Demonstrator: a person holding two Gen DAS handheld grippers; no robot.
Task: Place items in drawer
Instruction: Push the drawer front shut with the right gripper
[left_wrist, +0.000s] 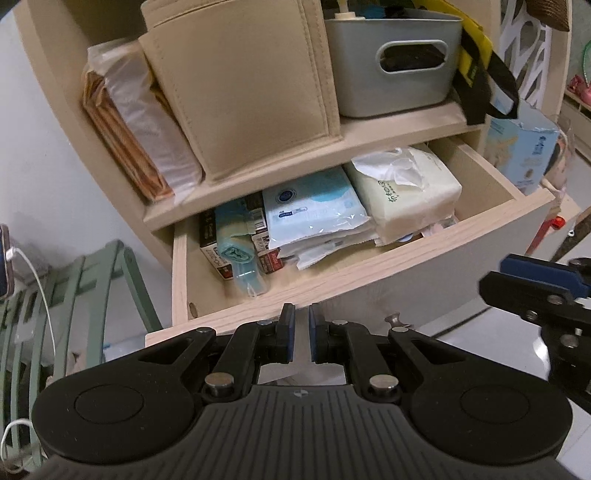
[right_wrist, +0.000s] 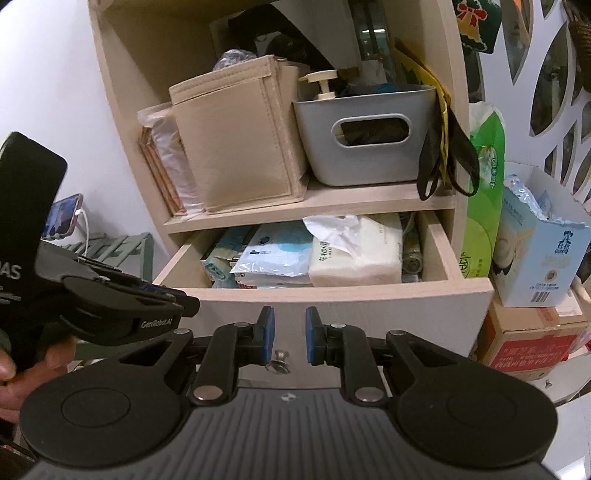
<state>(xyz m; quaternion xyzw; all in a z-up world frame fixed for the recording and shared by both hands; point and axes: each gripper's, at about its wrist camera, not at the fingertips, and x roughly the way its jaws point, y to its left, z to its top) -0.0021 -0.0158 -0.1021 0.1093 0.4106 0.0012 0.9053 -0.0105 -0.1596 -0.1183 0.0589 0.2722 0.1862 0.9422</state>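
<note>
Cabinet (right_wrist: 122, 122) of pale wood, largest thing in view, with its drawer (right_wrist: 332, 291) pulled out below the shelf (right_wrist: 332, 201) and taken here as the landmark. Above the drawer, on the shelf: beige felt organiser (right_wrist: 236, 147), grey bin (right_wrist: 365, 129) with a cut-out handle to its right, plastic-wrapped flat pack (right_wrist: 166, 162) to its left, black straps (right_wrist: 447, 155) hanging down at the shelf's right end, close to the drawer's right rear corner. Right of the drawer, outside the cabinet: green tissue pack (right_wrist: 484, 184), light blue carton (right_wrist: 539, 258), brown box (right_wrist: 532, 339) under the carton. Left of the drawer: green rack (left_wrist: 92, 295), phone (right_wrist: 64, 216) on a white cable. Inside the drawer, already lying there: cream tissue pack (left_wrist: 410, 192) at the right with torn wrap on top, blue-white wipes pack (left_wrist: 314, 206) in the middle, teal bag roll (left_wrist: 236, 236) over dark boxes (left_wrist: 210, 236) at the left; small items at the far right wall too dim to name. On the drawer front, a small metal knob (right_wrist: 279, 360), low in the right wrist view, just beside the right gripper's left finger. Left gripper (left_wrist: 301, 317) just before the drawer's front edge, fingers nearly together, only a thin slit between the pads, nothing in them. Right gripper (right_wrist: 290, 321) lower, before the drawer front, jaws narrow but apart, empty. Fingers of a hand (right_wrist: 11, 373) on the left gripper's grip, left of the drawer.
</note>
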